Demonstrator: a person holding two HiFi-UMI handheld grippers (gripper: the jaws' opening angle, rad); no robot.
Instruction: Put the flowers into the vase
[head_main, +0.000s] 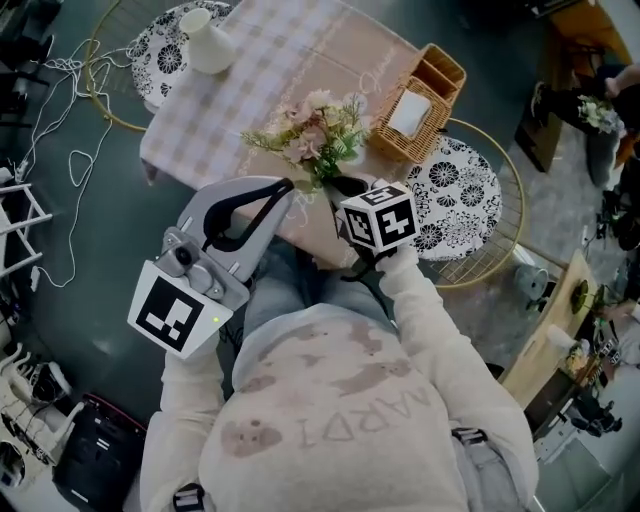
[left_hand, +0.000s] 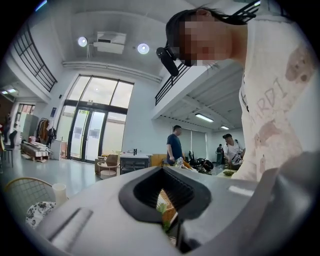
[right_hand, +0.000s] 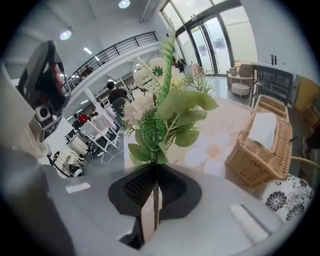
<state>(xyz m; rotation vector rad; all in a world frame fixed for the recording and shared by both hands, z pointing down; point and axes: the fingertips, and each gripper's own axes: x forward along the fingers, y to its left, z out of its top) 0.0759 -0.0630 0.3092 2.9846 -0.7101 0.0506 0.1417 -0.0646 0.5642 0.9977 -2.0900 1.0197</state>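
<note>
One bunch of artificial flowers stands clamped by its stems in the right gripper over the checked table; the left gripper has its jaws together on nothing. One white vase sits at a far corner, well apart from one wicker basket.

- Brightly and evenly lit in the head view, with only soft shadows on the floor.
- Washed out by glare at the glass doors and ceiling lamps in the left gripper view.
- Bent and darkened toward the corners of both gripper views.
- Soft-focused in the near foreground, sharper at the flowers.
</note>
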